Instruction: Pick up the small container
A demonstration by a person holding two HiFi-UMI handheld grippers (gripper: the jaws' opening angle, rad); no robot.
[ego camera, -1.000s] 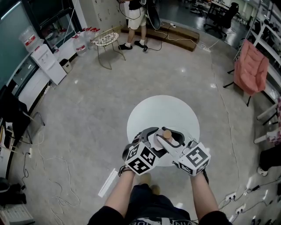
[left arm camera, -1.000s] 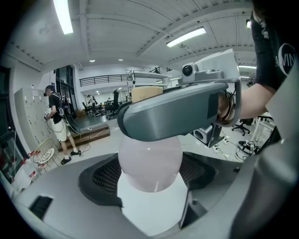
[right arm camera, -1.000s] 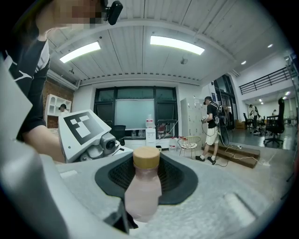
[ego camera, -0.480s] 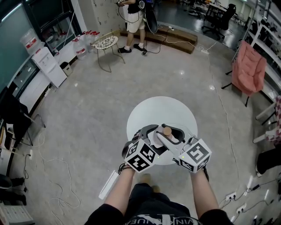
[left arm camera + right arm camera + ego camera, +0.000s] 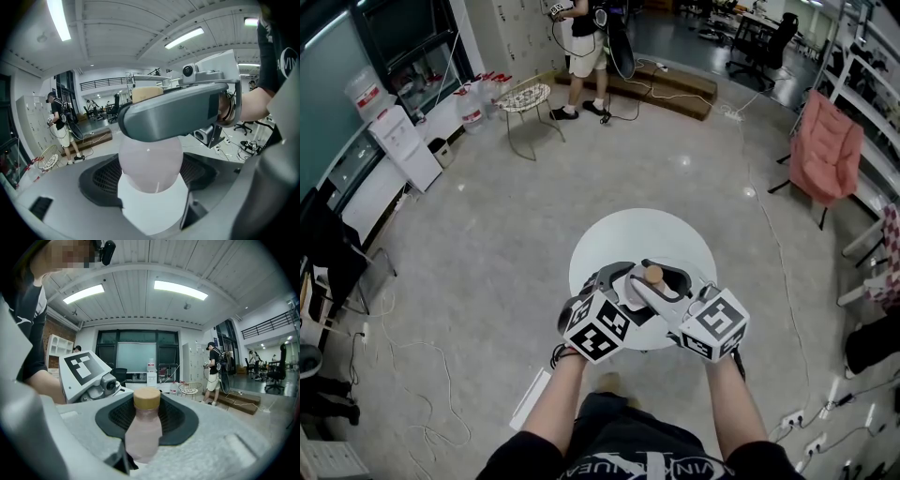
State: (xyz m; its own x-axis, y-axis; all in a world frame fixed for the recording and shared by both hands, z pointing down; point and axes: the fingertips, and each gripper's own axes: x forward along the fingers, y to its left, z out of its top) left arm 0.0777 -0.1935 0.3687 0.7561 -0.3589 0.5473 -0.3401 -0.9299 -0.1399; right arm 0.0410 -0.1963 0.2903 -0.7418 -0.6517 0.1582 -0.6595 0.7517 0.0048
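The small container (image 5: 653, 275) is a pale pink bottle with a tan lid, held upright over the round white table (image 5: 628, 234). My left gripper (image 5: 623, 289) comes in from the left and my right gripper (image 5: 664, 289) from the right; both are shut on the bottle's body. In the left gripper view the bottle (image 5: 150, 157) rests against the black pad, with the right gripper's grey jaw crossing above it. The right gripper view shows the bottle (image 5: 143, 430) standing against the dark pad, lid up, with the left gripper's marker cube (image 5: 84, 367) behind it.
A person (image 5: 586, 42) stands at the far end of the room by a wire chair (image 5: 525, 94). A pink chair (image 5: 825, 145) is at the right, a white cabinet (image 5: 403, 141) at the left. Cables (image 5: 412, 375) trail over the floor.
Both grippers have risen a little together, with the container still clamped between them above the table.
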